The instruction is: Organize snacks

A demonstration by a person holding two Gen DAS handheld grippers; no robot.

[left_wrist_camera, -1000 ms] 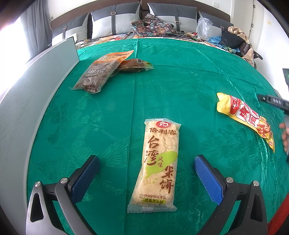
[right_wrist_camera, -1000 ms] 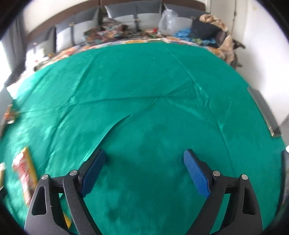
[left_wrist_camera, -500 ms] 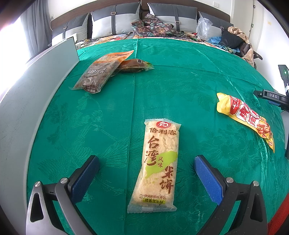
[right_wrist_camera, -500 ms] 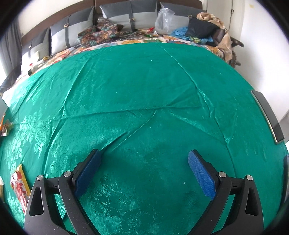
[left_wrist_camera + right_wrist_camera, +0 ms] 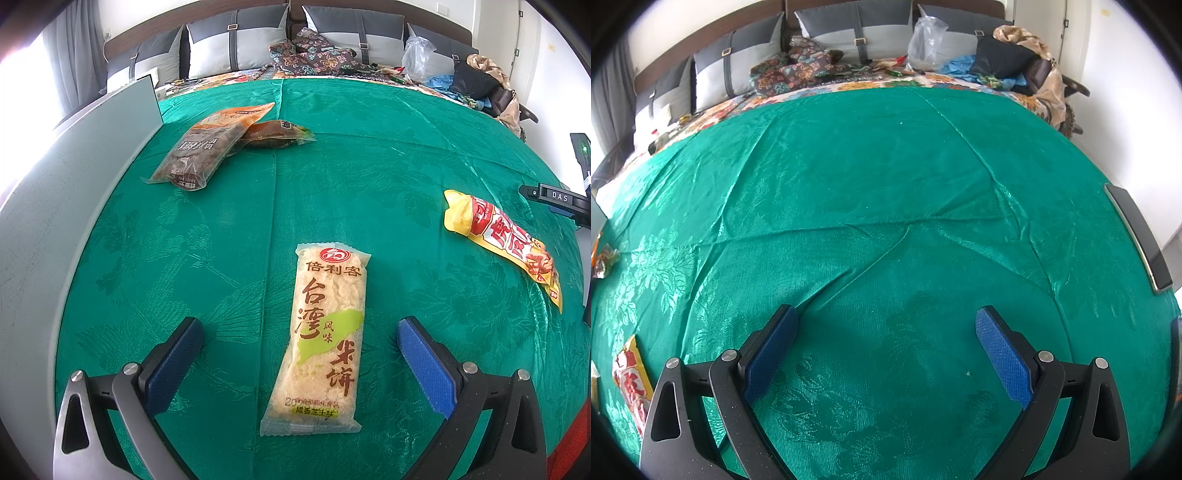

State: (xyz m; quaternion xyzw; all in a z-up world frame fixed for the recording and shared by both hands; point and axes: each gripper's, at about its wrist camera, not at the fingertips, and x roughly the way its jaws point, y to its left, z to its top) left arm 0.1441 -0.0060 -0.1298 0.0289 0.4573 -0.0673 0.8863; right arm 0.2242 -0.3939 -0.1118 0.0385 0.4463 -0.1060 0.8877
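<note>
The left gripper (image 5: 300,332) is hovering wide open astride the pale rectangular rice-cracker packet (image 5: 320,336) lying on the green patterned cloth (image 5: 229,229); the right gripper (image 5: 886,325) is gaping empty over bare cloth.

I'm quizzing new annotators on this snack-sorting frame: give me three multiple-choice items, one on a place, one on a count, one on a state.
1. Where does the rice cracker pack lie?
A. between the left gripper's fingers
B. on the brown pack
C. beside the pillows

2. How many snack packs show on the green cloth in the left view?
A. two
B. four
C. six

3. How is the right gripper?
A. shut on a pack
B. open, holding nothing
C. shut, empty

Answers: 1 A, the fingers flank it. 2 B, cracker, brown pack, the dark pack it overlaps, and red-yellow pack. 3 B, only cloth between its fingers.
</note>
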